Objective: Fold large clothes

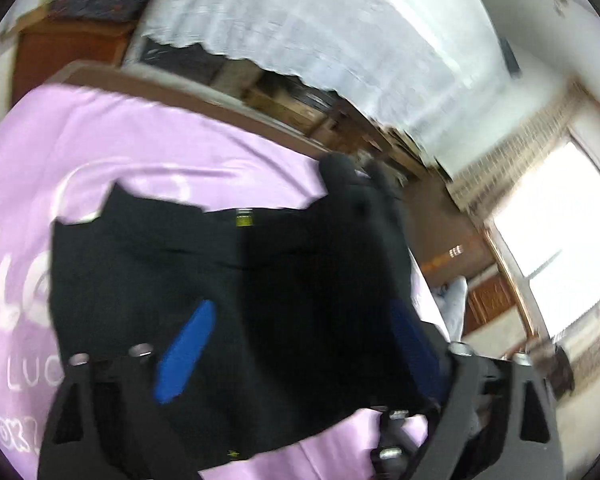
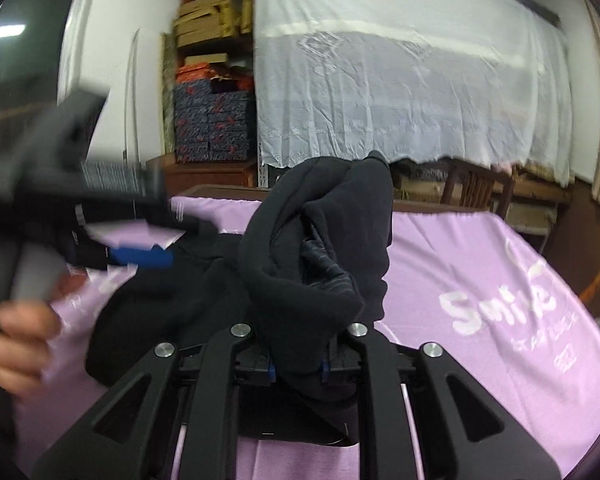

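A large black garment (image 1: 228, 300) lies partly on a lilac printed sheet (image 1: 140, 148) and is lifted in places. In the left wrist view my left gripper (image 1: 296, 344) stands wide open, its blue pads (image 1: 186, 350) apart over the black cloth, which drapes across the gap. In the right wrist view my right gripper (image 2: 298, 368) is shut on a bunched fold of the black garment (image 2: 320, 248) and holds it up above the sheet (image 2: 480, 280). The left gripper (image 2: 140, 258) shows blurred at the left there, held by a hand (image 2: 16, 340).
A brown wooden edge (image 1: 220, 100) borders the sheet's far side. Behind it stand shelves with cardboard boxes (image 2: 208, 20), patterned boxes (image 2: 212, 124) and a white lace cover (image 2: 400, 80). A wooden chair (image 2: 476, 192) stands at the far right. A bright window (image 1: 552, 220) is at right.
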`<action>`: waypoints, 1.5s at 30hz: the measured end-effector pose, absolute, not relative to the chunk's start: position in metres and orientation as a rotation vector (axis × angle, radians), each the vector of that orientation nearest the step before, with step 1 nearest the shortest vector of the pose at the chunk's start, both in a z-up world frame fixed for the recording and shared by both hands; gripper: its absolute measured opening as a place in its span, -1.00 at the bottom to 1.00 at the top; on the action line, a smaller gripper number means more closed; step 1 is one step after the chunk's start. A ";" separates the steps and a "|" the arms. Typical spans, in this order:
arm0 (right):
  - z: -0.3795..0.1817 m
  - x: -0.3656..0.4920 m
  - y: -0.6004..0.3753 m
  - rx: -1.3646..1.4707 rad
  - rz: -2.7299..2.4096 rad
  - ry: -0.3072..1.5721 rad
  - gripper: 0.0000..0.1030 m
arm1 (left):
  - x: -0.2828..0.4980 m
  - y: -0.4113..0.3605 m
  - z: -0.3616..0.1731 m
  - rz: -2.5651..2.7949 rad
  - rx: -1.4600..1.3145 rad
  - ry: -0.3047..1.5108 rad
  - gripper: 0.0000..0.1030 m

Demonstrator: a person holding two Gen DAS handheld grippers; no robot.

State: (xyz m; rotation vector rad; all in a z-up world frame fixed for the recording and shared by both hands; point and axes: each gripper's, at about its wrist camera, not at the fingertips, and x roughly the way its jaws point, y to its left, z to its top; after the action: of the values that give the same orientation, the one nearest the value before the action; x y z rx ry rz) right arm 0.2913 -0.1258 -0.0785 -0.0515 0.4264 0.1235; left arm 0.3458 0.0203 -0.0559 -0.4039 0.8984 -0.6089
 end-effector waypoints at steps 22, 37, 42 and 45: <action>-0.094 0.293 -0.145 -0.126 0.115 0.506 0.24 | 0.410 -0.079 -0.067 -0.642 -0.100 1.099 -0.53; -0.055 0.276 -0.044 -0.350 0.258 0.369 -0.74 | 0.374 0.075 -0.035 -0.491 -0.254 0.936 -0.52; -0.087 0.285 0.009 -0.498 0.347 0.428 -0.72 | 0.376 0.122 -0.092 -0.426 -0.347 1.008 -0.50; -0.114 0.289 0.033 -0.572 0.389 0.507 -0.72 | 0.377 0.140 -0.115 -0.448 -0.436 1.008 -0.45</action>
State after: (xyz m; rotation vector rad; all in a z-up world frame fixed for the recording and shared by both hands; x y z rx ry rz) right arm 0.2893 0.0335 -0.1144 -0.5719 0.5073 0.3887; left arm 0.3768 0.1398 -0.1146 -0.4355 1.0077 -0.4479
